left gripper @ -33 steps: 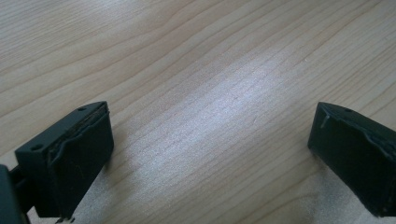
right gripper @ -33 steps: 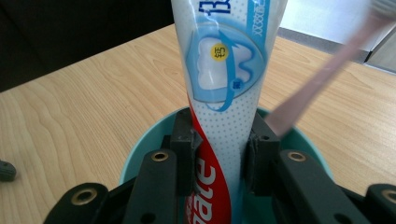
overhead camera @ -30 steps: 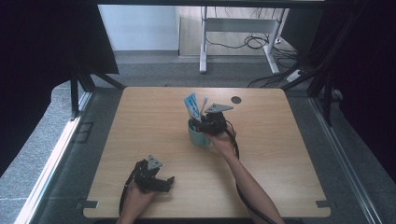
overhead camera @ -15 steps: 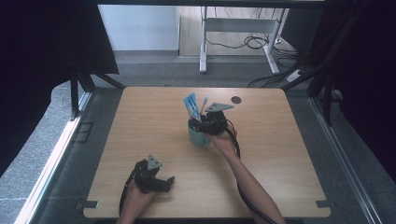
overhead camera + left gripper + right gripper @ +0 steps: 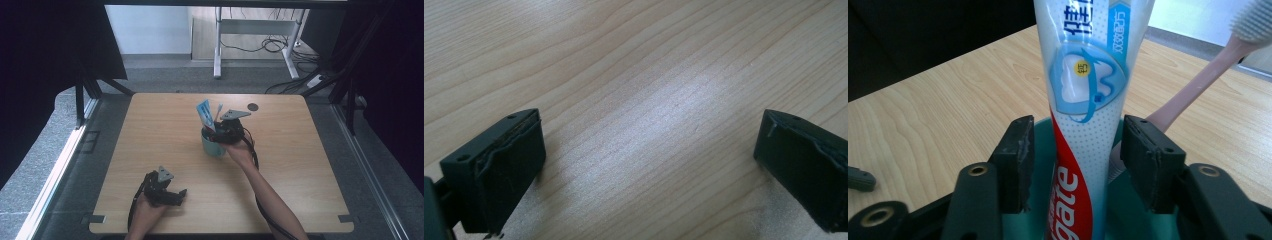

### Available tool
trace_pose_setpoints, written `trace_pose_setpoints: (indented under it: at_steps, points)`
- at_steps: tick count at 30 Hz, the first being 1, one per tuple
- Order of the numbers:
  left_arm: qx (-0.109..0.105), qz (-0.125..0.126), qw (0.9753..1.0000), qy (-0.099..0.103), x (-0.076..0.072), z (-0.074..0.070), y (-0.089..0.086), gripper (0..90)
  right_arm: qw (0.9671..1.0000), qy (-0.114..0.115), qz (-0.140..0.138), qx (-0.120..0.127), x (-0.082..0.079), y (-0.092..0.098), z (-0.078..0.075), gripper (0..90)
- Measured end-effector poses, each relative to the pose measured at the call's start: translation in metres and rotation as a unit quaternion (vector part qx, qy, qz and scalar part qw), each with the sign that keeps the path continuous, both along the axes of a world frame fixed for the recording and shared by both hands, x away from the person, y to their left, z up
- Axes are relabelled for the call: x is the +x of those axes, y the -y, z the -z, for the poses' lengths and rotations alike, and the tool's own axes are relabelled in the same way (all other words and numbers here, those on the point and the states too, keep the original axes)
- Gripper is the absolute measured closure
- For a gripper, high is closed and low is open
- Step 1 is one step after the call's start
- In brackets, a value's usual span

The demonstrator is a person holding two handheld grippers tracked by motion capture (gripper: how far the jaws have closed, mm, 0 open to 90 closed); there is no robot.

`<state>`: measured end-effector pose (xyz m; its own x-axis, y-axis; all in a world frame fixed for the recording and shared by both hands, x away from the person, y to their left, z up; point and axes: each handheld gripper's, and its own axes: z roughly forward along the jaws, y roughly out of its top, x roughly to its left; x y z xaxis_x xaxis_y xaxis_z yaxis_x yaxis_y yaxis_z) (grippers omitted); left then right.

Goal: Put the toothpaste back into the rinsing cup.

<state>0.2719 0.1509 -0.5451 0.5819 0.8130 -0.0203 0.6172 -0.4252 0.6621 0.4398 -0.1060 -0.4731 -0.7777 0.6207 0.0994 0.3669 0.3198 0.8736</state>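
1. Your right gripper (image 5: 224, 131) was at the teal cup (image 5: 212, 146), which stood near the middle of the desk (image 5: 150, 130), a little toward its far edge.
2. In the right gripper view, your jaws stood on either side of the toothpaste tube (image 5: 1088, 100), with a thin gap showing on each side. They were spread and not pressing the tube.
3. The tube stood upright in the cup (image 5: 1040, 220), its printed end rising well above the rim. A pink toothbrush (image 5: 1198, 85) leaned in the same cup, just beside the tube on the side of your right jaw.
4. Your left gripper (image 5: 167, 194) rested near the desk's near edge, toward its left corner, well apart from the cup. Its jaws were wide apart over bare wood (image 5: 649, 120) and held nothing.
5. Judging by this, the tube was already seated in the cup, so you were either at the point of letting it go or about to take hold of it; I cannot tell which.
6. If you were placing it, what was left was to lift your gripper clear without tipping the cup or knocking the toothbrush.
7. A small dark disc (image 5: 253, 106) lay near the far edge, untouched.
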Motion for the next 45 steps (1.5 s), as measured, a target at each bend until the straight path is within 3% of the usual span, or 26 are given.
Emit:
trace_pose_setpoints:
  at_steps: [17,25,31,37,45]
  points:
    - [0.000,0.000,1.0000,0.000,0.000,0.000,0.000,0.2,0.9999,-0.010,-0.008,0.002,-0.004,0.004,-0.006,27.8]
    - [0.000,0.000,1.0000,0.000,0.000,0.000,0.000,0.2,0.9996,-0.016,-0.016,-0.015,-0.009,0.003,-0.010,15.2]
    - [-0.001,-0.001,1.0000,-0.001,0.000,0.000,0.000,0.2,0.9994,-0.017,-0.018,-0.024,-0.011,0.005,-0.011,12.2]
    - [0.000,0.000,1.0000,0.000,0.000,0.000,0.000,0.2,0.9989,-0.015,-0.020,-0.039,-0.014,0.006,-0.012,0.3]
    - [-0.001,-0.001,1.0000,0.000,0.000,0.000,0.000,0.2,0.9982,-0.013,-0.027,-0.052,-0.021,0.009,-0.015,0.0]
